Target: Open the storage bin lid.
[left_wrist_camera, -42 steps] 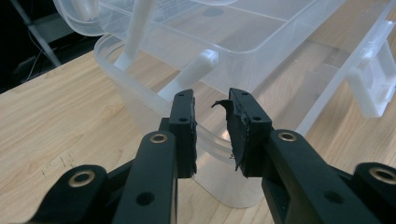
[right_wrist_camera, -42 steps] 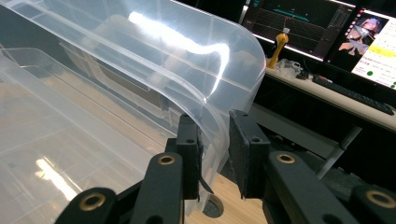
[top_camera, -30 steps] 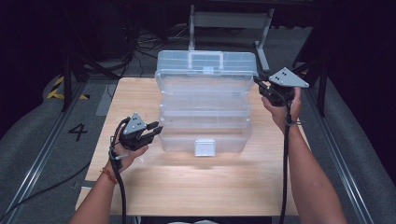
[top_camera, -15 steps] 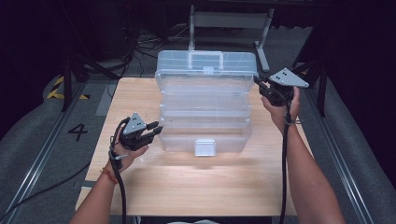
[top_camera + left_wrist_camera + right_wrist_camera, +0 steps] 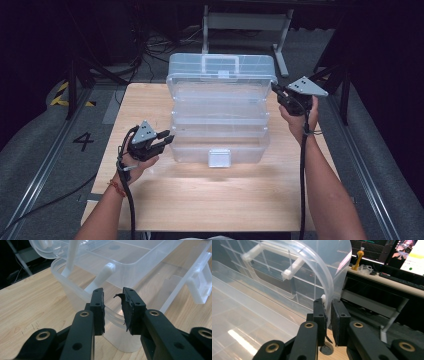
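Observation:
A clear plastic tiered toolbox (image 5: pixel 220 115) stands open on the wooden table (image 5: pixel 200 195), its trays stepped back and its lid (image 5: pixel 221 67) raised at the far side. My left gripper (image 5: pixel 167 141) sits at the box's front left corner. In the left gripper view it (image 5: pixel 112 296) is open, its jaws either side of the bottom bin's curved rim (image 5: pixel 58 268) without pressing it. My right gripper (image 5: pixel 274 87) is at the lid's right edge. The right gripper view shows it (image 5: pixel 326 306) shut on the clear lid's rim (image 5: pixel 329 275).
A white latch (image 5: pixel 219 156) hangs on the box's front wall. White link arms (image 5: pixel 100 280) join the trays. Bare wood lies in front of the box. A metal stand (image 5: pixel 247 20) is behind the table, and a desk with screens (image 5: pixel 387 255) stands beyond the lid.

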`<state>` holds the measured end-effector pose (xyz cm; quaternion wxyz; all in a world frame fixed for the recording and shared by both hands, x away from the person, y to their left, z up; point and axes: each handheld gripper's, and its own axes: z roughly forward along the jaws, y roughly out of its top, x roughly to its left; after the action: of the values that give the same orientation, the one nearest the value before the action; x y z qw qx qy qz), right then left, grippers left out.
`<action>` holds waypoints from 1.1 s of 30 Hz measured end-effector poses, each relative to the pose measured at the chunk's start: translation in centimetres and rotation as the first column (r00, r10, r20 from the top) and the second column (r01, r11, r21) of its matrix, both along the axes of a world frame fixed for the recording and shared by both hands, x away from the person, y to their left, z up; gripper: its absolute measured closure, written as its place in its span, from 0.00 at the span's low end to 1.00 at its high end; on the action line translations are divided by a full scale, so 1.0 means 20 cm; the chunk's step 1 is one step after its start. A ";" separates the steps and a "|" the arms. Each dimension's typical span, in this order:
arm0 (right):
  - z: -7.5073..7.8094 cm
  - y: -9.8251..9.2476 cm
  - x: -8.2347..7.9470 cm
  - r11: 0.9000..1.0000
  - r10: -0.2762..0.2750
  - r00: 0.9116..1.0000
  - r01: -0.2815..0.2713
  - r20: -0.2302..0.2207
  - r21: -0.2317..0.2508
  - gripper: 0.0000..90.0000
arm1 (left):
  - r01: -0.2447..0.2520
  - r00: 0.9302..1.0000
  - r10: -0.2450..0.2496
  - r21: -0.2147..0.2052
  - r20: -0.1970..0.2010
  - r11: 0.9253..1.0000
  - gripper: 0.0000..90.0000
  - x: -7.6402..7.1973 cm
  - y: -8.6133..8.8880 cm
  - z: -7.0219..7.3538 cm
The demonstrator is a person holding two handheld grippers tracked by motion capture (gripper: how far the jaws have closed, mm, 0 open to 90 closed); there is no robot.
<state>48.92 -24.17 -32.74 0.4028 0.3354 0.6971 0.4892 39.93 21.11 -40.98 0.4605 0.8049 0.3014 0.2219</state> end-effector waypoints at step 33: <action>-0.15 0.01 0.18 0.999 -0.031 0.990 0.032 -0.140 -0.001 1.00 | 0.011 1.000 -0.011 -0.016 -0.005 1.000 0.79 0.01 0.01 -0.01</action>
<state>52.56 -23.93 -35.70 0.3603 0.3802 0.7179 0.4586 40.13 21.30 -41.13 0.4675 0.8034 0.2998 0.2148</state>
